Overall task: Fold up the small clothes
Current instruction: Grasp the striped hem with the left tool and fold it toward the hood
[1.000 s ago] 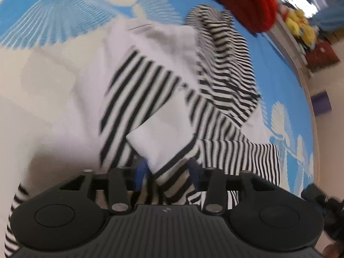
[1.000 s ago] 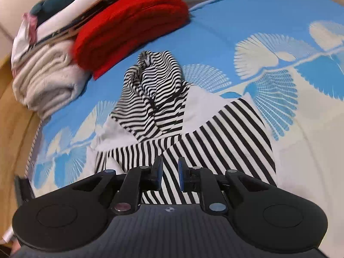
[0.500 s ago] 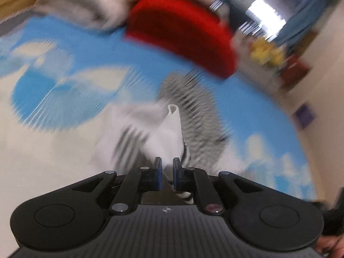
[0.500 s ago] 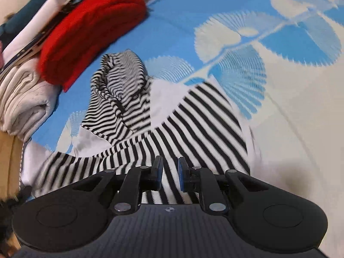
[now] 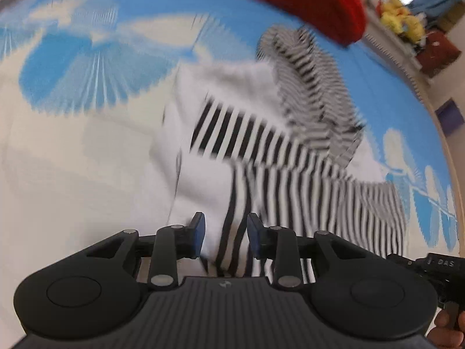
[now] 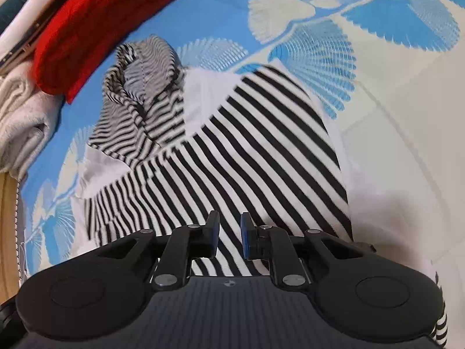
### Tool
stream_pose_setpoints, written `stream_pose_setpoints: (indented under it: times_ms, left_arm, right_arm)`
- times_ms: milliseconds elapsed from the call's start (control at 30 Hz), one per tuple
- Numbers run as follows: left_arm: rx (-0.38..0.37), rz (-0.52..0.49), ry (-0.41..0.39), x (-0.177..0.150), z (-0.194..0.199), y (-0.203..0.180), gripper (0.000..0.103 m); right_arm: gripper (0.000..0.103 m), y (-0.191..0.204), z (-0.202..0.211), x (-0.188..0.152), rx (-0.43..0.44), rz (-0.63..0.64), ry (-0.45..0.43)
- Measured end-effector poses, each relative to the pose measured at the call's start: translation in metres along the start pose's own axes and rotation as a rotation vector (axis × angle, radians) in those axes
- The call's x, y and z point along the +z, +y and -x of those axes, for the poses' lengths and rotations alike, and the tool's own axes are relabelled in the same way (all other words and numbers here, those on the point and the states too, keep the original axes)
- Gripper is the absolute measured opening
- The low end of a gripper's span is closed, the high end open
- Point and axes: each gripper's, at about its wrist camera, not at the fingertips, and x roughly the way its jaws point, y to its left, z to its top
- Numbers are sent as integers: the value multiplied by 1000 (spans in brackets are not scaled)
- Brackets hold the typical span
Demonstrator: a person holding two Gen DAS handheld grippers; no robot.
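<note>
A black-and-white striped hooded garment (image 6: 247, 151) lies on the blue and white patterned cloth (image 6: 392, 93), hood (image 6: 145, 67) toward the far side. One sleeve is folded across the body. In the left wrist view the garment (image 5: 279, 157) is blurred by motion. My left gripper (image 5: 225, 234) is open, its jaws apart over the folded sleeve cuff (image 5: 209, 197), holding nothing. My right gripper (image 6: 228, 232) hovers low over the striped body with a narrow gap between its pads, and no fabric shows between them.
A folded red garment (image 6: 101, 20) lies just beyond the hood, next to a stack of folded pale and dark clothes (image 6: 20, 110) at the far left. A wooden edge (image 6: 7, 232) borders the cloth on the left. The right gripper's body (image 5: 436, 264) shows at the left view's lower right.
My left gripper was shut on the white sleeve and lifted it half a second ago; now it has opened and the sleeve lies on the body. My right gripper moved closer over the stripes.
</note>
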Motion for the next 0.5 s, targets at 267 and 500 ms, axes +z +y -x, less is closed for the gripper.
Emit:
stream_pose_setpoints:
  times_ms: [267, 500]
  left_arm:
    - [61, -54, -67, 12, 0, 11, 36]
    - [58, 5, -74, 26, -11, 16, 38]
  right_arm:
    - [16, -1, 13, 7, 15, 5, -44]
    - [19, 8, 23, 6, 9, 103, -92]
